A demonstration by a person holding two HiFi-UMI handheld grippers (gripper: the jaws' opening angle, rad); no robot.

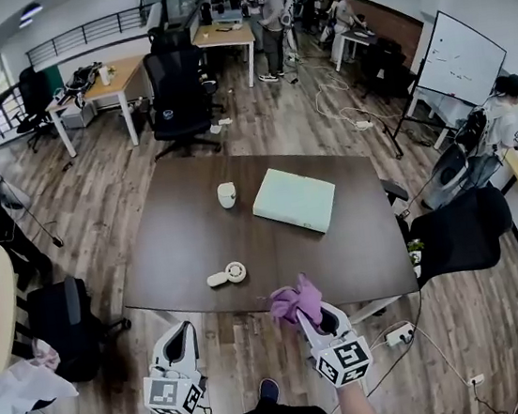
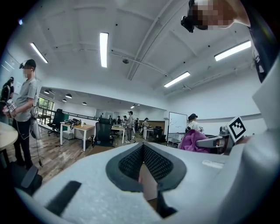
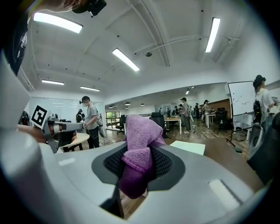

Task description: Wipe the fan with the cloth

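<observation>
Fan [image 1: 228, 274], small and white, lies flat on the brown table [image 1: 351, 255], near its front edge. On the left, the left gripper [image 1: 183, 330] is shut tight, holding nothing. On the right, the right gripper [image 1: 313, 315] pinches the purple cloth [image 1: 295, 301] by that edge.

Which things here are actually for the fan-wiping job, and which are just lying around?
For the job:
- purple cloth, clamped in the right claw
- small white fan on the table

Just lying about:
- pale green box
- small white object
</observation>
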